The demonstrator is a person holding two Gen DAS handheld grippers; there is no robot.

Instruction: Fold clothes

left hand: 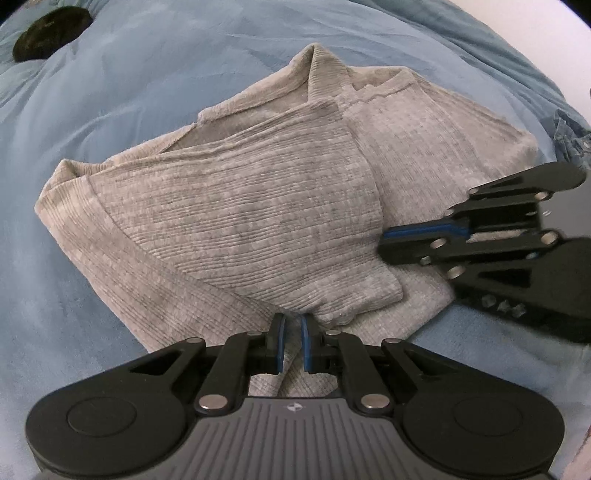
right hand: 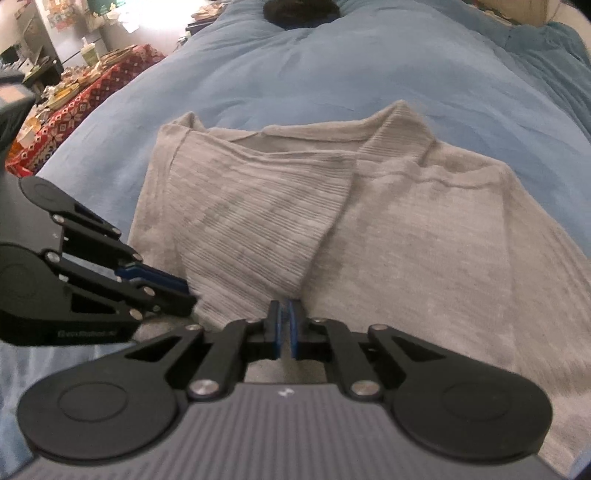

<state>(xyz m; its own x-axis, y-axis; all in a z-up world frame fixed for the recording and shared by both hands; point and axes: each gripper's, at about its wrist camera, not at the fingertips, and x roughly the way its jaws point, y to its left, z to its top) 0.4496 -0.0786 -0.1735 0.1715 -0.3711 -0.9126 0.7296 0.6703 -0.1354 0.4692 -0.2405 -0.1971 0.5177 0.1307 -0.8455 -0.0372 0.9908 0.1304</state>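
We see one blue blanket spread wide beneath both claws and running far ahead of them. On it lies one grey ribbed sweater, partly folded, a sleeve panel laid across its body; its near hem sits right at the fingertips of both claws, and the collar points away from them.

Only the right wrist view shows the room beyond the bed: one table with a red patterned cloth, crowded with small items (too blurred to name), well off to the left of the right claw. Only the left wrist view shows a scrap of blue denim-like fabric at the blanket's edge, far right of the left claw. Both views catch one dark rounded object at the blanket's far end; we cannot tell what it is.

We count two claws. The left claw has its blue pads drawn close together with a fold of the sweater's hem pinched between them. The right claw is likewise closed to a thin slit at the near hem, grey cloth at its tips. In each view the other claw reaches in from the side, its fingers nearly together over the sweater's near edge.
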